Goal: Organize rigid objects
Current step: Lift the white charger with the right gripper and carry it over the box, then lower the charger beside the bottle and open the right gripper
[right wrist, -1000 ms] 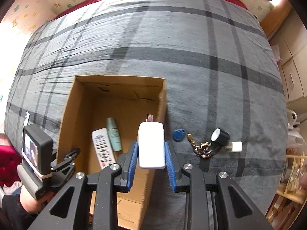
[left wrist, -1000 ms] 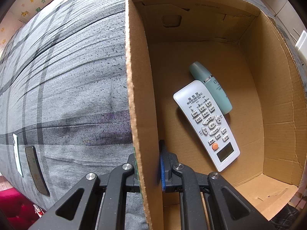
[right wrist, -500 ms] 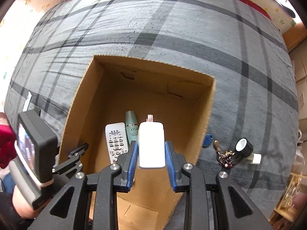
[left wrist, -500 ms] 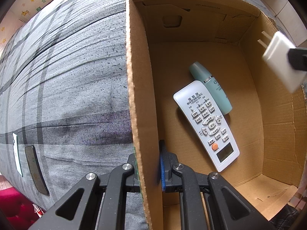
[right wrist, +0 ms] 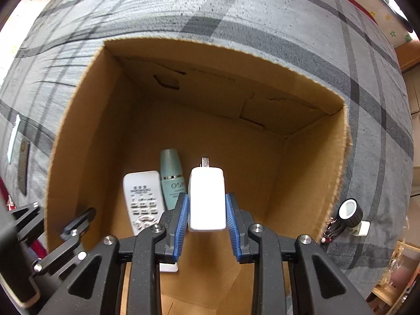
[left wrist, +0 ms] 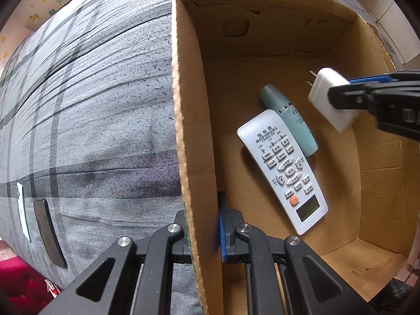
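An open cardboard box (left wrist: pixel 189 105) (right wrist: pixel 78 120) stands on a grey plaid bed. Inside lie a white remote control (left wrist: pixel 283 168) (right wrist: pixel 143 197) and a teal bottle (left wrist: pixel 291 120) (right wrist: pixel 172 176), side by side. My left gripper (left wrist: pixel 202 225) is shut on the box's left wall, one finger outside and one inside. My right gripper (right wrist: pixel 207 210) is shut on a white plug-in charger (right wrist: pixel 207 199) (left wrist: pixel 330 99), prongs forward, held over the box interior above the bottle. The right gripper enters the left wrist view from the right (left wrist: pixel 367 94).
Outside the box's right wall lie a key bunch (right wrist: pixel 330 229), a black-and-white round object (right wrist: pixel 350 211) and a small white cube (right wrist: pixel 362 228). A dark phone (left wrist: pixel 48 231) and a white card (left wrist: pixel 22 210) lie at the bed's left edge.
My right gripper has carried the charger from beside the box to over and down into its opening. The left gripper has kept its hold on the box wall.
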The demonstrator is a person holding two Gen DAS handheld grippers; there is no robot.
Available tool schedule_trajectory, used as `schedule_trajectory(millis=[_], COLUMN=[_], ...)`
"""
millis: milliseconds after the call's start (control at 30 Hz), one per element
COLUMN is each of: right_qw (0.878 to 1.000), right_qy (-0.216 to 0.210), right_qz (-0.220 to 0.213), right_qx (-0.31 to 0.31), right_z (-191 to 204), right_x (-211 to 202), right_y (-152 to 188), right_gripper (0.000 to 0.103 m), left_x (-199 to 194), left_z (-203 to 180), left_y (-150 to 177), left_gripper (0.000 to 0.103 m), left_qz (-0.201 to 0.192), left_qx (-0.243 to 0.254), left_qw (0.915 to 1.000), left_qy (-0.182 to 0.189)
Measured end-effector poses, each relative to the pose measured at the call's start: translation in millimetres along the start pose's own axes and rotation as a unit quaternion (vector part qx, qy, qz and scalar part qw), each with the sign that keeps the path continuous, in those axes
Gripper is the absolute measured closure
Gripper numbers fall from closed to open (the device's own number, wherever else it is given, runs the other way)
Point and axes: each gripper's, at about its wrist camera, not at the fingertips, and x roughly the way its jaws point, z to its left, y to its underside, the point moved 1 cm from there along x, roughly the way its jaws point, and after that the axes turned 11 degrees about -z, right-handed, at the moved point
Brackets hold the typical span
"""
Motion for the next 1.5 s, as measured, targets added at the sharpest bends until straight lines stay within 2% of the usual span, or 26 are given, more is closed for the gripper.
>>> schedule_trajectory(millis=[567, 1067, 1233, 1500], right_qw=[1.000, 0.999, 0.999, 0.998], right_qy=[-0.001, -0.020, -0.023, -0.020], right_qz=[0.010, -0.011, -0.022, -0.048], right_qx=[0.004, 0.025, 0.031, 0.037], right_z=[3.1, -13.7, -17.8, -17.0], right_x=[24.2, 2.9, -9.3, -39.9], right_y=[-8.6, -12.0, -9.3, -9.0], right_gripper=[0.072, 0.070, 0.067, 0.055], left_x=[0.5, -0.1, 0.5, -0.9], left_z=[3.7, -0.7, -2.1, -5.4], left_y=[2.0, 0.6, 1.2, 1.0], left_gripper=[0.091, 0.091, 0.091, 0.091], left_qz=[-0.001, -0.001, -0.001, -0.002], left_qx=[0.002, 0.007, 0.008, 0.008], left_qw=[1.0000, 1.0000, 1.0000, 1.0000], left_qy=[0.004, 0.000, -0.002, -0.004])
